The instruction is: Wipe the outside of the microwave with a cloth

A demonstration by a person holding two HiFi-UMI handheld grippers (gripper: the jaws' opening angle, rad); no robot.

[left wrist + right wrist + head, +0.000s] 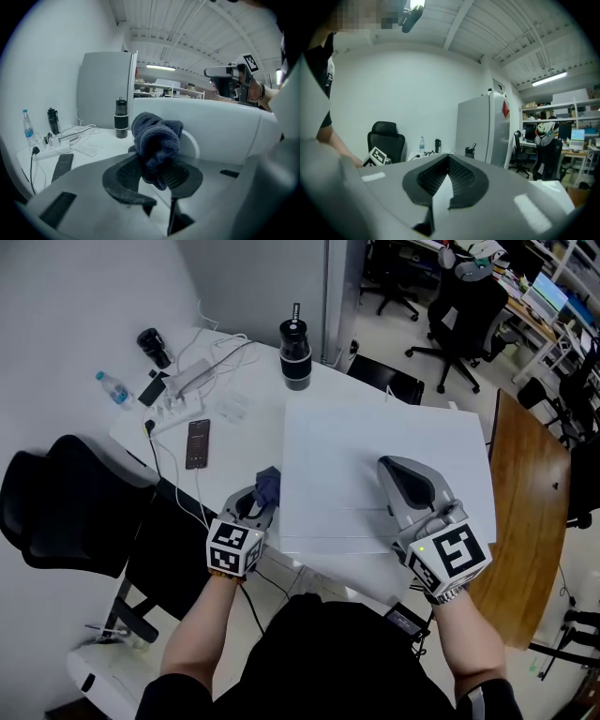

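We see the left gripper's jaws clamped partway on the dark blue cloth. Its lower folds are hidden between the pads and its bunched end sticks out ahead. The right gripper's jaws are pressed together with nothing between them. The cloth sits just beside the left wall of the white microwave; we cannot tell whether it touches. The right gripper lies over the microwave's top. Its front is out of sight.

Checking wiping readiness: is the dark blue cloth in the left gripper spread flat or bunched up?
Bunched up: the cloth stands as a crumpled wad clamped in the left gripper.
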